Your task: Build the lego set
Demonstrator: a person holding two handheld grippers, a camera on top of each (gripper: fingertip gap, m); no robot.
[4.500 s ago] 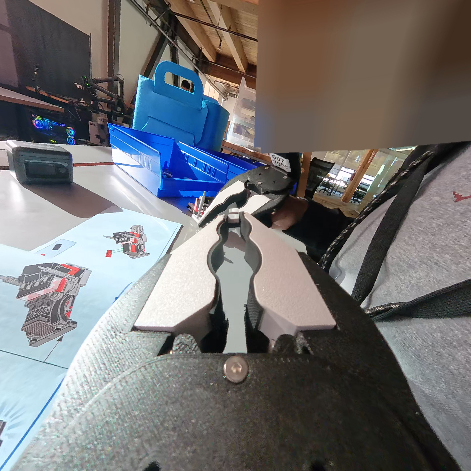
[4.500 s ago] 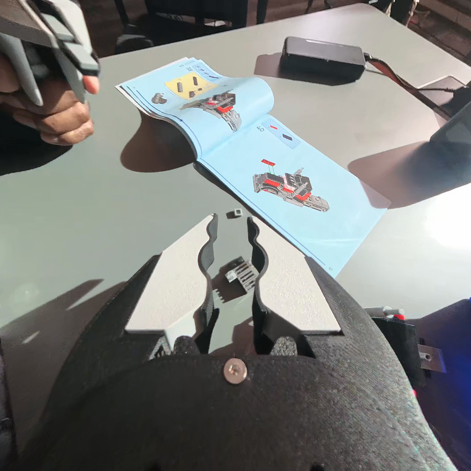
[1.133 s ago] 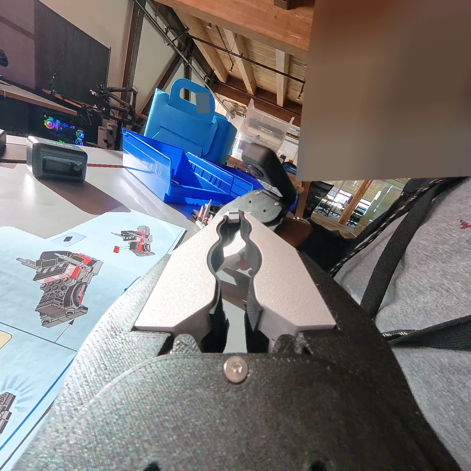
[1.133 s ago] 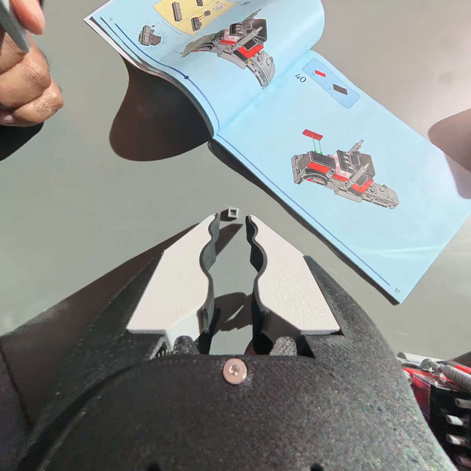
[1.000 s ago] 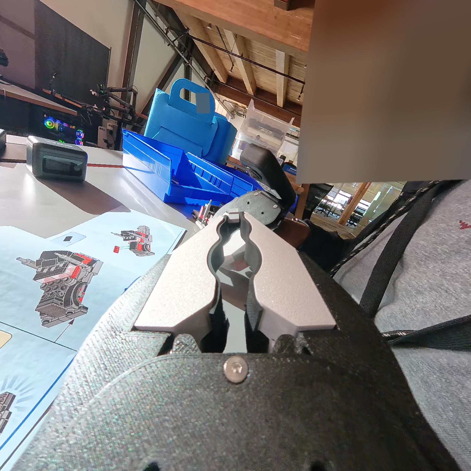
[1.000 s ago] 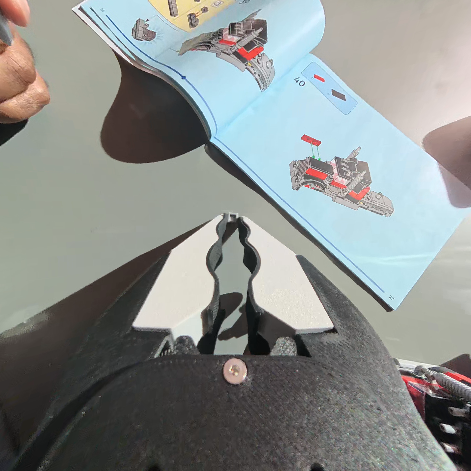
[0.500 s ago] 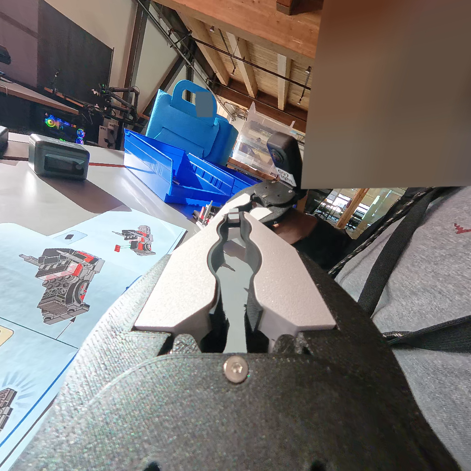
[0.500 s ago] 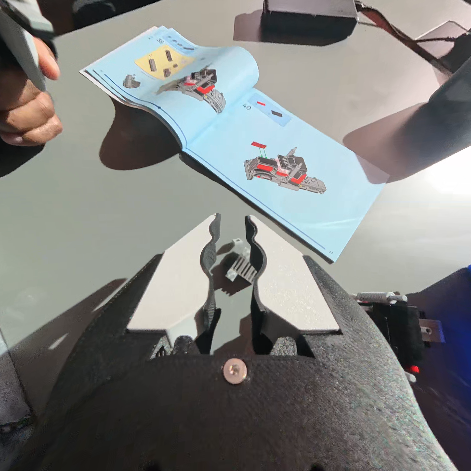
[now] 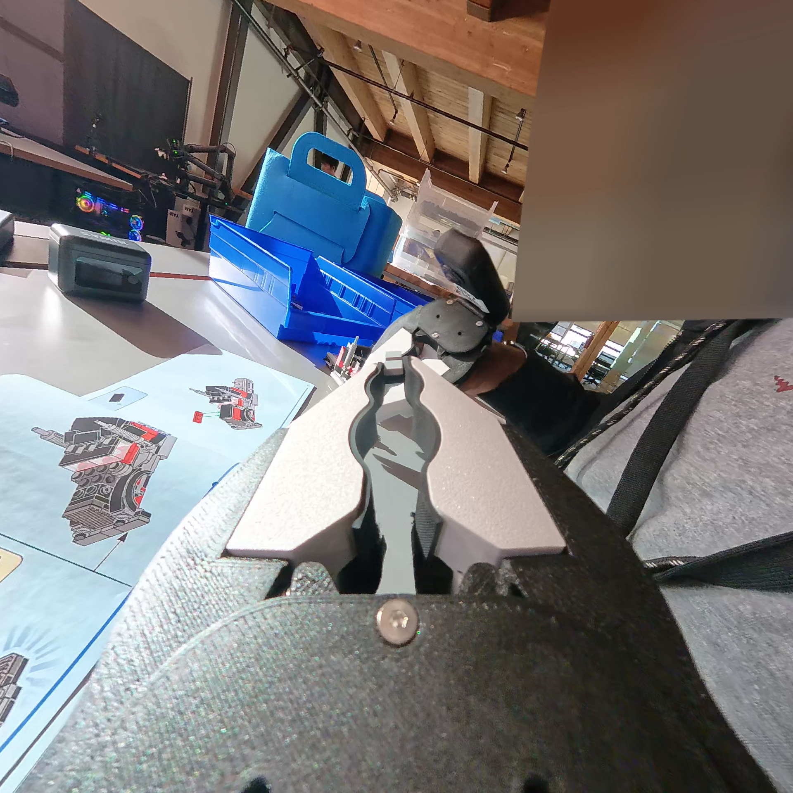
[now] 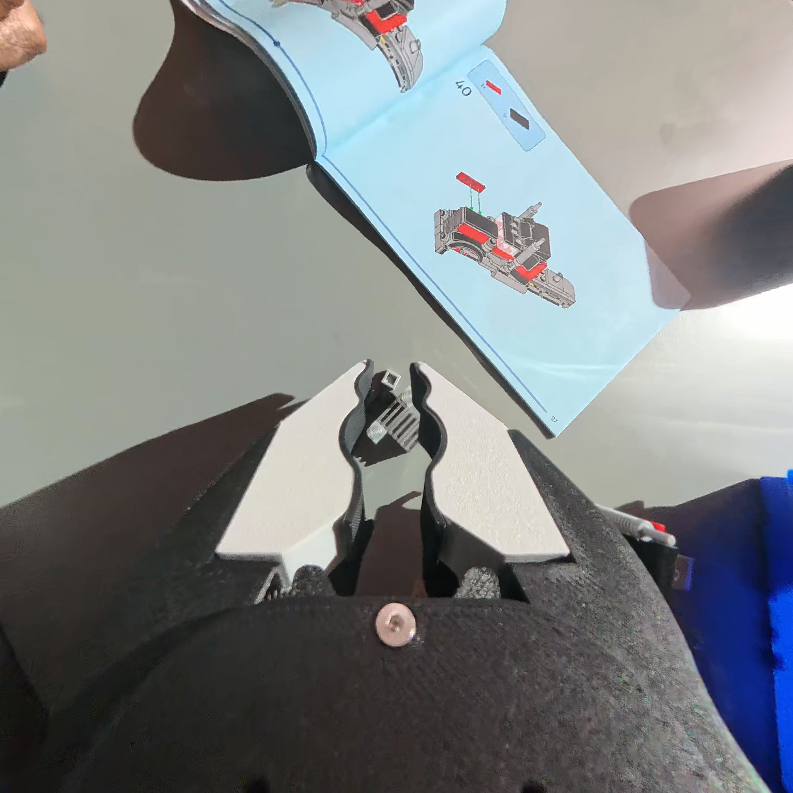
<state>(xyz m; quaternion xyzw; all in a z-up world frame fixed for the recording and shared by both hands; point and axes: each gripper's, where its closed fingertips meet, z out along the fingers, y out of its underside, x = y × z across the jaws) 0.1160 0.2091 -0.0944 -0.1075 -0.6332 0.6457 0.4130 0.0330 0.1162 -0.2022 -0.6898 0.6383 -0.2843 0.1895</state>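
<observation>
My left gripper (image 9: pixel 394 364) is shut on a small grey brick (image 9: pixel 394 359) at its tips and holds it above the table, near the open blue instruction booklet (image 9: pixel 128 429). My right gripper (image 10: pixel 390 368) is open and low over the grey table (image 10: pixel 171 300). A tiny grey square piece (image 10: pixel 390 380) and a grey grille piece (image 10: pixel 401 422) with clear studs lie together on the table between its fingers. The booklet (image 10: pixel 472 240) lies just beyond them. The right gripper's black body (image 9: pixel 455 326) shows behind my left fingertips.
Blue bins (image 9: pixel 300 283) and a blue felt bag (image 9: pixel 322 214) stand at the back, with a dark box (image 9: pixel 98 274) to their left. A red and grey partial model (image 9: pixel 347 360) sits by the bins and also shows at the right edge (image 10: pixel 643 532). A hand (image 10: pixel 17 30) is at the top left. My right fingertips sit around 15 centimeters from my left ones.
My right gripper shut on the tiny grey piece, carried it back to the grille piece, opened, and now sits lower over both. My left gripper stays shut on its brick.
</observation>
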